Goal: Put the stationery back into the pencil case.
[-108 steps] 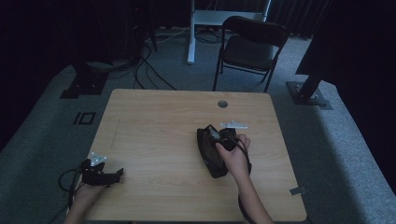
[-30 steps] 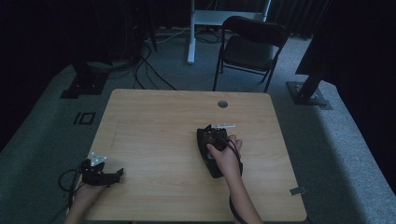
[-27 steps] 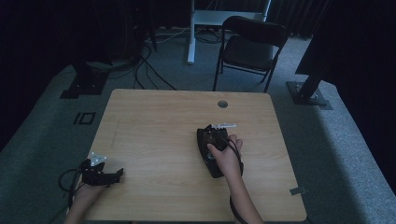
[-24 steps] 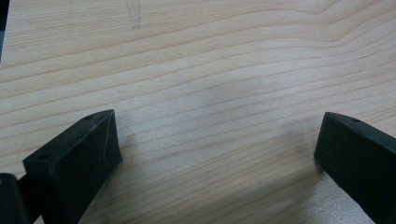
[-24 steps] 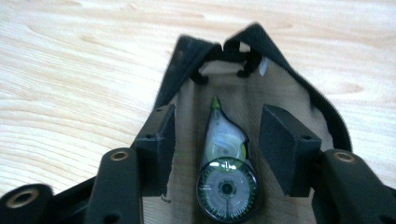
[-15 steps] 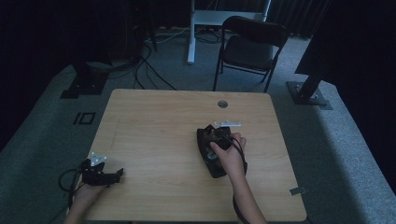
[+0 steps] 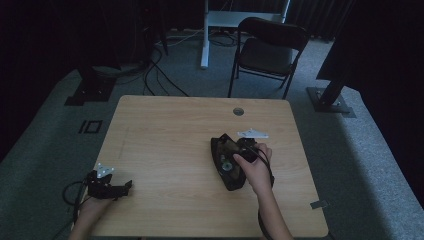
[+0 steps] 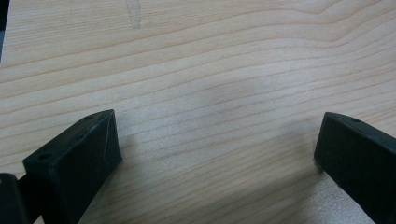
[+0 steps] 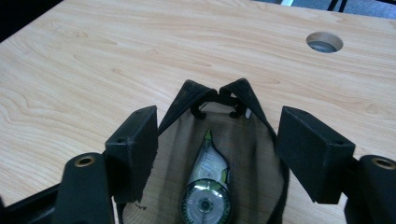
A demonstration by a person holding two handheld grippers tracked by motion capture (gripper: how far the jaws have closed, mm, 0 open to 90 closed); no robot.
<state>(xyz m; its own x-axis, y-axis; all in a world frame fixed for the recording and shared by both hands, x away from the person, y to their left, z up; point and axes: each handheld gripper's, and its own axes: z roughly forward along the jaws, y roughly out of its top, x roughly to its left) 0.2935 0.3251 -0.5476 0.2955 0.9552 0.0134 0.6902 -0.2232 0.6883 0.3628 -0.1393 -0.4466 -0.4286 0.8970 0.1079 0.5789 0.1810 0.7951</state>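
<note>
Black pouch [image 7: 227,162] lies open on the table, right of centre, long axis running roughly front-to-back w/ a slight slant. Soft fabric, zip mouth spread wide; far end comes to a pinched point w/ small clasps. Inside, on the brownish lining: correction tape [image 9: 204,189], clear body w/ green bits, round wheel at near end, tip pointing to the pouch's far end.
</note>
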